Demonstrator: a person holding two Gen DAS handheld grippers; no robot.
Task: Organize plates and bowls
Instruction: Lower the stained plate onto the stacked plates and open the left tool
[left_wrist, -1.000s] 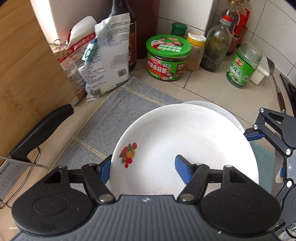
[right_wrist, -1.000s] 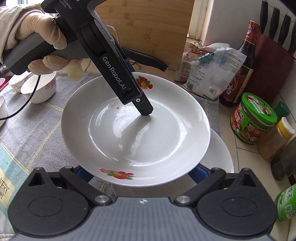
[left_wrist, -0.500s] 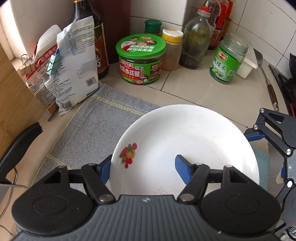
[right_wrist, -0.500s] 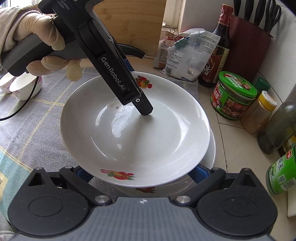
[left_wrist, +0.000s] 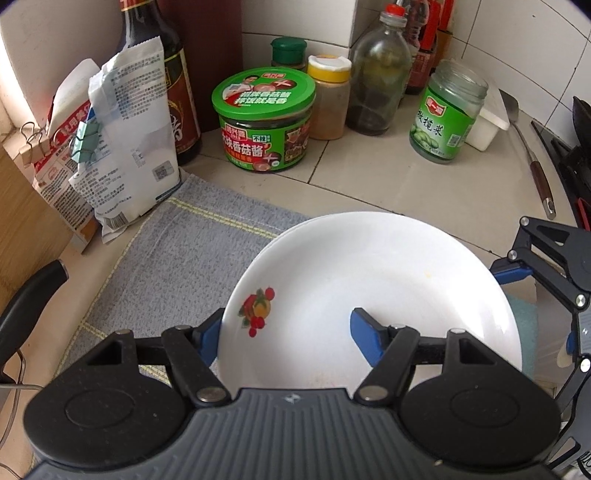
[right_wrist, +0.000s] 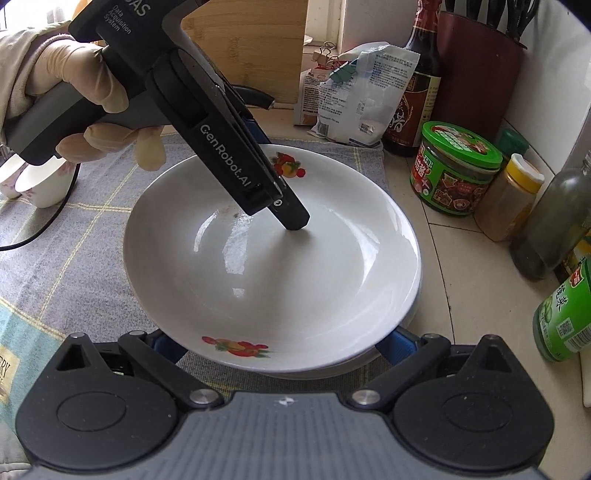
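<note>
A white plate with fruit prints (left_wrist: 376, 280) (right_wrist: 295, 280) sits almost flush on a second white plate whose rim (right_wrist: 399, 332) shows beneath it, on the grey cloth. My left gripper (left_wrist: 284, 332) is shut on the top plate's near rim, one finger inside the plate, one outside under it. In the right wrist view the left gripper reaches down into the plate. My right gripper (right_wrist: 280, 345) has wide jaws whose blue fingertips (right_wrist: 397, 341) reach under the plates' rims; I cannot tell whether they touch.
Jars and bottles stand at the back: a green-lidded jar (left_wrist: 264, 122), a yellow-capped jar (left_wrist: 328, 98), a green-labelled glass jar (left_wrist: 447, 110), soy sauce (left_wrist: 170, 74). Clipped bags (left_wrist: 122, 140) lean at left. White bowls (right_wrist: 40, 181) stand at far left.
Both grippers carried the top plate right and lowered it onto the second plate. A second ago it was offset left and higher; now it nests on it.
</note>
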